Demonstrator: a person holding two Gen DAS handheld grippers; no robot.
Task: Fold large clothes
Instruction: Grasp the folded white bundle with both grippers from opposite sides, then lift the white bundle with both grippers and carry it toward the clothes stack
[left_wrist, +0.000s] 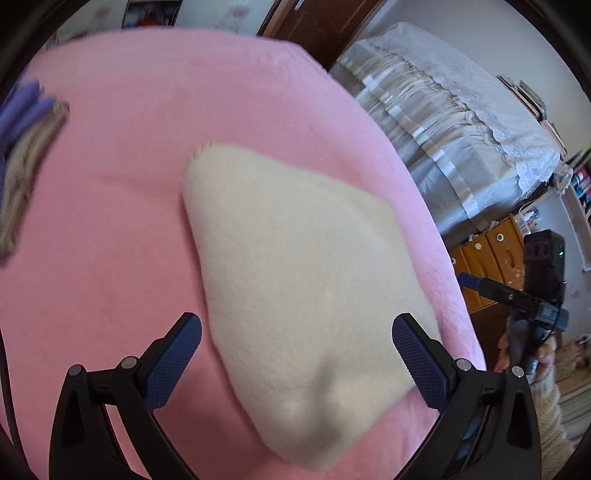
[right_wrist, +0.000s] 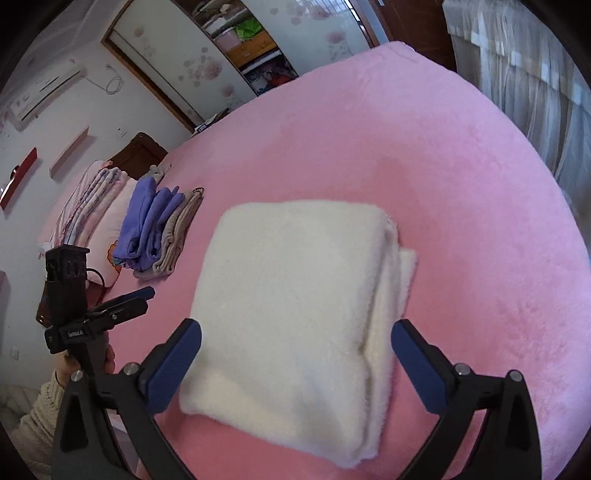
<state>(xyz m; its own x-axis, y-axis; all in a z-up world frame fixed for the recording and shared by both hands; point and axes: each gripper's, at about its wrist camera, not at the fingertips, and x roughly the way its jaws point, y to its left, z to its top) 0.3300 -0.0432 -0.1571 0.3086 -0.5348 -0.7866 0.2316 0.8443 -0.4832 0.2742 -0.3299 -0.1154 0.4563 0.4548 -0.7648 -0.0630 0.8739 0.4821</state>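
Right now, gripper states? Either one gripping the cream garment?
Left gripper: open, holding nothing, above the folded cream garment.
Right gripper: open wide, holding nothing; the garment lies below on the pink bed.

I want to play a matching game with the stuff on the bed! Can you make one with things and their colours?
Things:
1. folded fleece garment
2. bed cover
3. top garment on the side pile
4. right gripper pads

Colours:
A. pink
B. dark blue
C. cream white
D. purple

Pairs: 1-C, 2-A, 3-D, 4-B
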